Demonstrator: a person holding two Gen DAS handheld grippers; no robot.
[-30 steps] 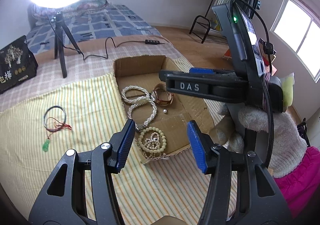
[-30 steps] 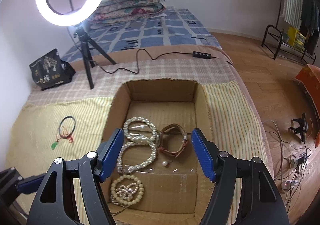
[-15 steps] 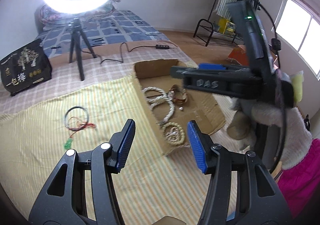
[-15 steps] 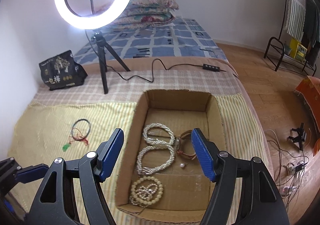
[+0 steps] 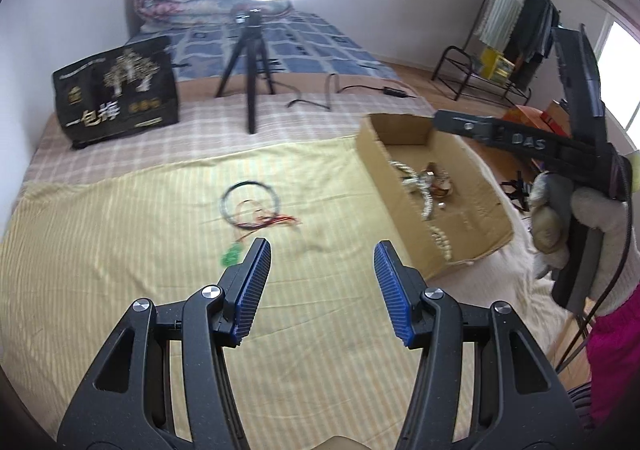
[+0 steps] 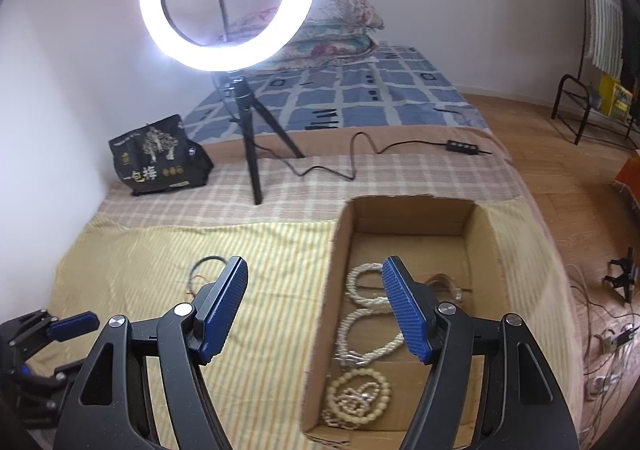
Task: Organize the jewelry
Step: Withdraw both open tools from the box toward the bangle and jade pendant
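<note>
A black cord necklace (image 5: pixel 250 203) with red threads and a green pendant (image 5: pixel 232 254) lies on the yellow striped cloth (image 5: pixel 120 242). My left gripper (image 5: pixel 322 264) is open and empty just in front of it. A cardboard box (image 6: pixel 412 211) holds pearl necklaces (image 6: pixel 366 314), a beaded bracelet (image 6: pixel 358 396) and a brown bracelet (image 5: pixel 438 183). My right gripper (image 6: pixel 314 298) is open and empty over the box's left wall. The cord necklace shows partly behind its left finger (image 6: pixel 204 270).
A ring light on a black tripod (image 6: pixel 250 129) stands behind the cloth with its cable (image 6: pixel 352 157) trailing right. A black printed bag (image 6: pixel 158 155) sits at the back left. Folded quilts (image 6: pixel 336 29) lie at the bed's head. The bed edge drops off right of the box.
Both grippers have swung left, away from the box. My left gripper now faces the cord necklace on the cloth. Both stay open and empty.
</note>
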